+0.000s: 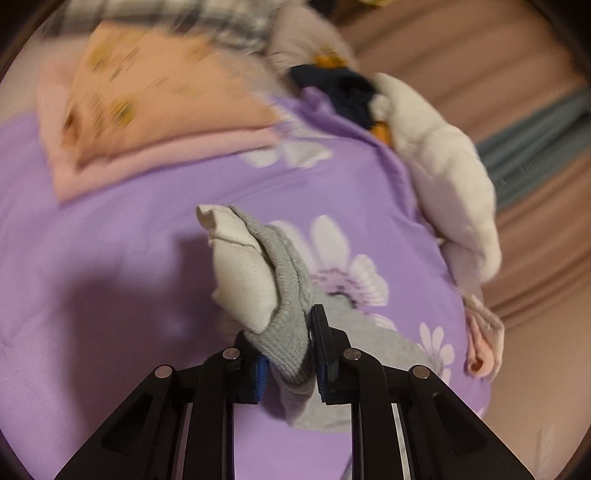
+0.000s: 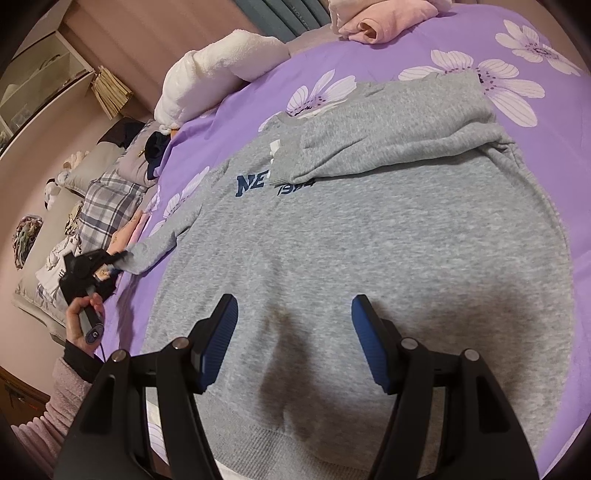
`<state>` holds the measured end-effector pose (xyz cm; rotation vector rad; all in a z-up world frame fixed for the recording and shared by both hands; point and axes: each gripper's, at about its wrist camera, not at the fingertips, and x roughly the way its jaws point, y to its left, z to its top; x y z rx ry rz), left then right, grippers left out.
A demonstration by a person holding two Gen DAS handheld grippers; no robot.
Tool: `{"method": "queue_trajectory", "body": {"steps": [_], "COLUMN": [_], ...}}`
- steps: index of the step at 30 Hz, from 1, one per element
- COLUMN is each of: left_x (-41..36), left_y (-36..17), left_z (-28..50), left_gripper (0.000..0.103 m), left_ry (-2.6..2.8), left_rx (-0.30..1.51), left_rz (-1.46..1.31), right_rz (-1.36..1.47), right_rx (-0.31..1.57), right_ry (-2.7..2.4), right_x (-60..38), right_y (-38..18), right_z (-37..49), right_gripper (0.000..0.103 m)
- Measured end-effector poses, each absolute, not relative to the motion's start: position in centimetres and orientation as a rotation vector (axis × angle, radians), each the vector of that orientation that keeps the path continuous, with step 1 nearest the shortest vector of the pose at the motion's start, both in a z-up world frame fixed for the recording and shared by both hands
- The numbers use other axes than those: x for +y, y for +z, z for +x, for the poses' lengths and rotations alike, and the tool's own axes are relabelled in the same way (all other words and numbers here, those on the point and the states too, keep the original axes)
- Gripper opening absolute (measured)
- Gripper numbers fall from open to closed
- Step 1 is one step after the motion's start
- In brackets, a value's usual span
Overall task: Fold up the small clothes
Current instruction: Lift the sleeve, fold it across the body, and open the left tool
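Observation:
A grey sweatshirt (image 2: 369,236) with dark blue letters lies flat on the purple flowered bedspread (image 2: 369,55). One sleeve (image 2: 388,140) is folded across its chest. My left gripper (image 1: 288,354) is shut on the ribbed cuff (image 1: 288,325) of the other sleeve, whose white lining (image 1: 240,273) shows. In the right wrist view the left gripper (image 2: 118,258) holds that sleeve stretched out at the sweatshirt's left. My right gripper (image 2: 293,325) is open and empty above the sweatshirt's lower part.
A folded peach and pink pile (image 1: 147,122) lies on the bedspread ahead of the left gripper. A white plush toy (image 1: 443,155) and a rolled pink garment (image 2: 376,22) lie along the bed edge. Plaid cloth (image 2: 107,210) and pillows sit at the left.

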<state>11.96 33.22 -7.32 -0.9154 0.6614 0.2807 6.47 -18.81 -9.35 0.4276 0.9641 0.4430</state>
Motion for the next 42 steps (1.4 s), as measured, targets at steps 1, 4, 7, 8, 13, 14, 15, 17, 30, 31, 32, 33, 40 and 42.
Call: {"method": "queue_trajectory", "body": {"steps": [1, 4, 7, 8, 13, 14, 15, 17, 30, 31, 32, 33, 40, 42], "left_x": [32.5, 30.4, 27.8, 27.1, 22.6, 21.2, 20.3, 17.9, 6.3, 5.8, 5.4, 5.0, 3.7, 3.2], "left_y": [-6.3, -3.9, -2.0, -1.6, -1.1, -1.1, -1.1, -1.2, -3.0, -3.1, -3.3, -3.4, -4.1, -4.2], "left_z": [12.2, 13.0, 14.1, 14.5, 16.6, 17.1, 17.4, 18.1, 20.7, 20.7, 20.8, 20.9, 20.9, 20.9], "left_gripper": [0.018, 0.018, 0.018, 0.018, 0.018, 0.018, 0.018, 0.018, 0.018, 0.018, 0.018, 0.018, 0.018, 0.018], "left_ry": [0.268, 0.231, 0.180, 0.169, 0.095, 0.071, 0.055, 0.018, -0.141, -0.146, -0.149, -0.152, -0.168, -0.176], "left_rx": [0.653, 0.632, 0.627, 0.629, 0.666, 0.677, 0.684, 0.707, 0.824, 0.829, 0.834, 0.838, 0.866, 0.875], "left_rz": [-0.877, -0.789, -0.713, -0.697, -0.630, -0.608, -0.594, -0.557, -0.381, -0.373, -0.365, -0.358, -0.350, -0.351], "right_rz": [0.433, 0.445, 0.456, 0.460, 0.493, 0.498, 0.501, 0.506, 0.566, 0.569, 0.574, 0.578, 0.609, 0.609], "right_rx": [0.963, 0.961, 0.957, 0.955, 0.935, 0.932, 0.931, 0.928, 0.910, 0.909, 0.909, 0.908, 0.908, 0.908], "right_ry": [0.443, 0.443, 0.443, 0.442, 0.436, 0.435, 0.435, 0.433, 0.414, 0.413, 0.412, 0.410, 0.418, 0.422], "right_x": [-18.9, -19.2, -19.5, -19.6, -20.4, -20.6, -20.7, -21.0, -23.5, -23.6, -23.7, -23.9, -24.2, -24.1], "right_y": [-9.4, -9.5, -9.5, -9.5, -9.3, -9.3, -9.3, -9.3, -9.7, -9.7, -9.8, -9.8, -10.0, -9.9], "right_z": [6.4, 6.2, 6.0, 5.9, 5.5, 5.4, 5.3, 5.1, 4.6, 4.5, 4.5, 4.5, 4.5, 4.6], "right_gripper": [0.065, 0.065, 0.065, 0.065, 0.065, 0.065, 0.065, 0.065, 0.065, 0.065, 0.065, 0.066, 0.065, 0.066]}}
